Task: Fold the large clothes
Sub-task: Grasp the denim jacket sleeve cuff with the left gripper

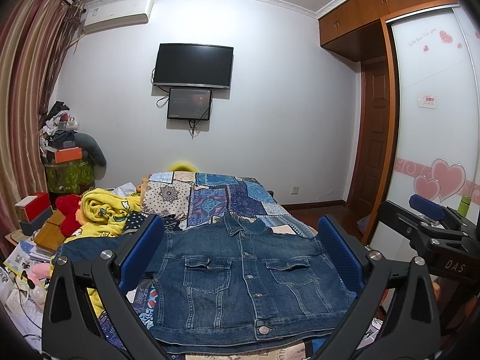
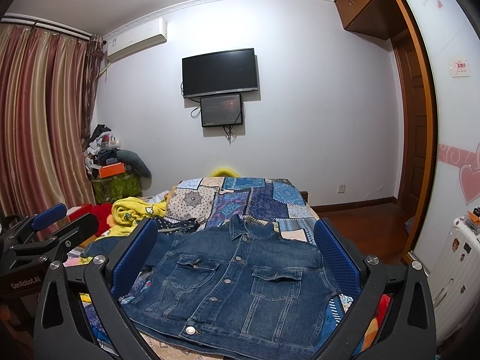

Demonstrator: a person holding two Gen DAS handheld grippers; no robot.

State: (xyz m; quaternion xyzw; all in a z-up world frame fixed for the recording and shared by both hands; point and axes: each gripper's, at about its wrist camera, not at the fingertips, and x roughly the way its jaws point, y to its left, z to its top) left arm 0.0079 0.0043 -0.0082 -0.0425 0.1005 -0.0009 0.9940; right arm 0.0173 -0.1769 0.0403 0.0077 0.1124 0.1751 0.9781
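Left tongs fill the bottom of the left wrist view, their 2 blue-padded fingers spread wide at 9 and 3 o'clock with nothing between the pads. Right tongs stand likewise in the right wrist view, spread wide and holding nothing. Each pair shows in the other's view: right tongs at 3 o'clock in the left view, left tongs at 9 o'clock in the right view.

Denim jacket lies front-up and buttoned on the bed, framed between the fingers of both tongs but apart from the pads. Collar points to 12 o'clock, hem to 6 o'clock. 2 chest pockets face up. 1 sleeve runs out toward 9 o'clock behind the left finger; the other sleeve cannot be made out.

Patchwork quilt covers the bed beneath and beyond the jacket. Yellow blanket is heaped at 10 o'clock, touching a red plush toy.

Television hangs on the far wall at 12 o'clock, a smaller screen just below it. Air conditioner sits at 11 o'clock, curtains at 9 o'clock, wardrobe at 2 o'clock.
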